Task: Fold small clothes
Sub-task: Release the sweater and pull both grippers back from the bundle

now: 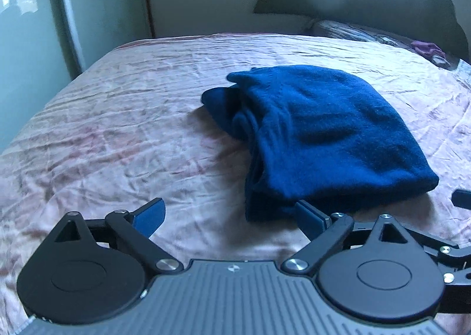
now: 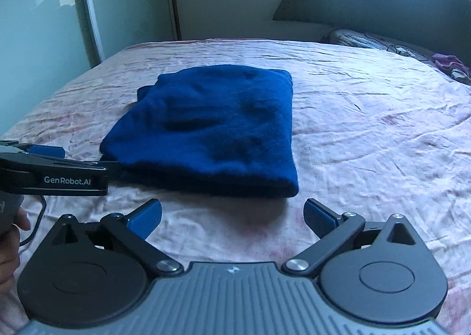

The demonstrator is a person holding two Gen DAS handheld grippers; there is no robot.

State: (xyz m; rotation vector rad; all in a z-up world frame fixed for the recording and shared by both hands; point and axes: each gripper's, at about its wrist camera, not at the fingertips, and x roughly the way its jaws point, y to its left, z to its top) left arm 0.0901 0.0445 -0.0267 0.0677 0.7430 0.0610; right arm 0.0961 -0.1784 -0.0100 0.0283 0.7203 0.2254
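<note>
A dark blue knit garment (image 1: 321, 134) lies folded into a thick rectangle on the pink bedsheet (image 1: 117, 128); it also shows in the right wrist view (image 2: 212, 128). My left gripper (image 1: 229, 217) is open, its right fingertip touching or just under the garment's near left corner, its left fingertip over bare sheet. It shows from the side in the right wrist view (image 2: 85, 164), at the garment's near left edge. My right gripper (image 2: 232, 214) is open and empty, just in front of the garment's near edge, apart from it.
The bed's dark headboard (image 2: 397, 2) and a pillow (image 2: 362, 39) are at the far right, with a purple cloth (image 2: 447, 62) beside them. A wardrobe with a mirrored door (image 2: 38, 25) stands left of the bed. Wrinkled pink sheet surrounds the garment.
</note>
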